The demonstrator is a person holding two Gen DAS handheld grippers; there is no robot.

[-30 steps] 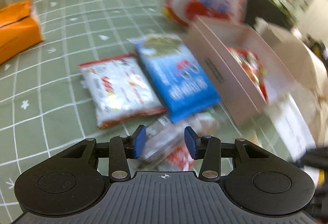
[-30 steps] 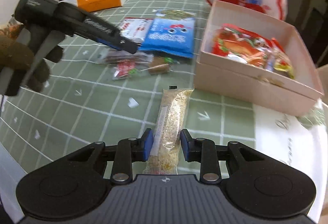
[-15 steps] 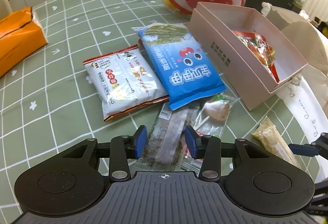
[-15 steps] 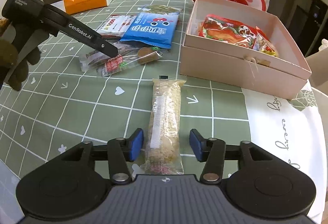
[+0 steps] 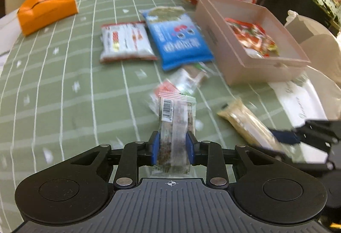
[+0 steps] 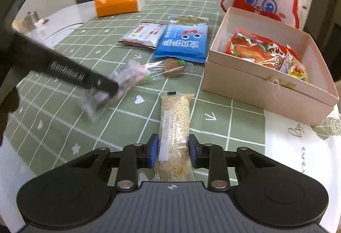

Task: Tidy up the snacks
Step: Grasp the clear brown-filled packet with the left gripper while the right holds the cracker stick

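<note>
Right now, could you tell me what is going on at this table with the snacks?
A person is sorting snacks with a handheld gripper in each hand. The left gripper has just closed on a clear-wrapped dark snack bar with a barcode label and holds it above the green checked tablecloth. The right gripper has just closed on a long clear pack of pale grain snack, which looks to be lying on the cloth. The open pink cardboard box already holds red packets.

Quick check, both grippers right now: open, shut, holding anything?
Left gripper: jaws have just closed on the clear barcode snack bar, lifted off the table.
Right gripper: jaws have just closed on the oat bar.
</note>
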